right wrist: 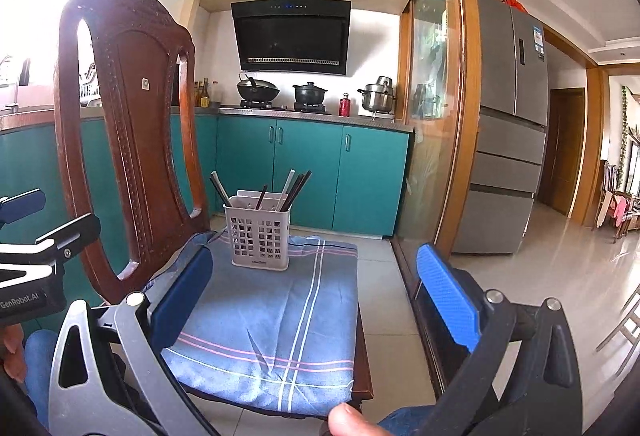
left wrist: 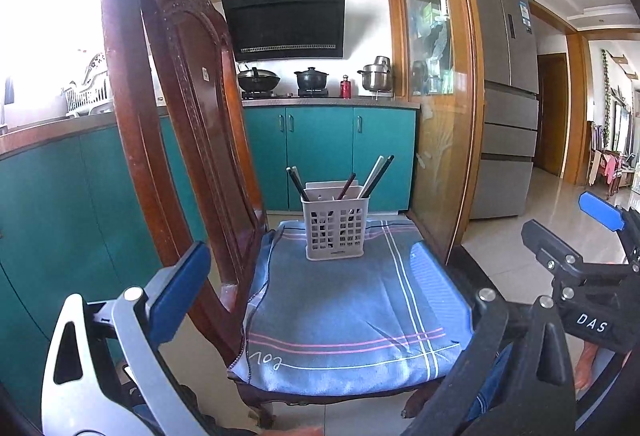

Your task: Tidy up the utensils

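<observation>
Kitchen scene, read left to right. At far left a teal-fronted counter (left wrist: 60, 132) runs beneath a bright window. Next stands a carved dark wooden chair (right wrist: 132, 108), its backrest upright on the left side of the seat. The seat is covered by a blue cloth (left wrist: 344, 312) crossed by white and pink stripes.

The left gripper (left wrist: 332, 300) hangs low in front of the chair, its fingers (left wrist: 182, 292) spread wide with nothing between them. The right finger of the pair is cut off in its own view.

On the far half of the cloth, near the middle of the seat, stands a pale grey perforated utensil basket (left wrist: 335, 228), upright. Several chopsticks (left wrist: 374, 178), dark ones and at least one light one, stand inside it and lean outward to left and right; their lower ends are hidden by the basket wall.

The right gripper (right wrist: 316, 300) is held beside the left one, likewise in front of the seat, its blue-padded fingers (right wrist: 446, 296) released and empty. Both grippers are well apart from the basket.

Behind the chair, a wok (right wrist: 258, 90) and two pots sit on the stove beneath a black range hood (right wrist: 292, 36). At right stand a glass sliding door and a grey refrigerator (right wrist: 508, 124).
</observation>
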`<state>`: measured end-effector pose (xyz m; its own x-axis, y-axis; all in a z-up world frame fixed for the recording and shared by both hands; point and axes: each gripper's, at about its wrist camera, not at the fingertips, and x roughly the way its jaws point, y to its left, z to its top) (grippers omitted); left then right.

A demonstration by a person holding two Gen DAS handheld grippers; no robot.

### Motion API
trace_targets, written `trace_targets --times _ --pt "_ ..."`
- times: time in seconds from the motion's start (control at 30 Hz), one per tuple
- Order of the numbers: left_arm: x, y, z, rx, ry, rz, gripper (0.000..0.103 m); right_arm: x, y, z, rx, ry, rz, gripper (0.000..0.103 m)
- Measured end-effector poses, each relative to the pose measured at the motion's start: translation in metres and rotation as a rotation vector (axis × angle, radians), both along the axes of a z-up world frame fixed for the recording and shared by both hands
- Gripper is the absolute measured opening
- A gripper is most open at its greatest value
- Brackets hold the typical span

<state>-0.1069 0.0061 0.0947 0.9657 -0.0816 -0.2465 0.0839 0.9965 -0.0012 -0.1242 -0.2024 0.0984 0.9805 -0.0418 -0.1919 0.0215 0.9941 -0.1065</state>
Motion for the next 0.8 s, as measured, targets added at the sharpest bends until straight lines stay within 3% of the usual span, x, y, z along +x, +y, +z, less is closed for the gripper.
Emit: trace_targets --times 0.8 --pt "-0.005 -0.012 -0.002 0.053 0.007 0.014 0.099 -0.010 -0.004 0.002 0.003 -0.026 0.006 0.100"
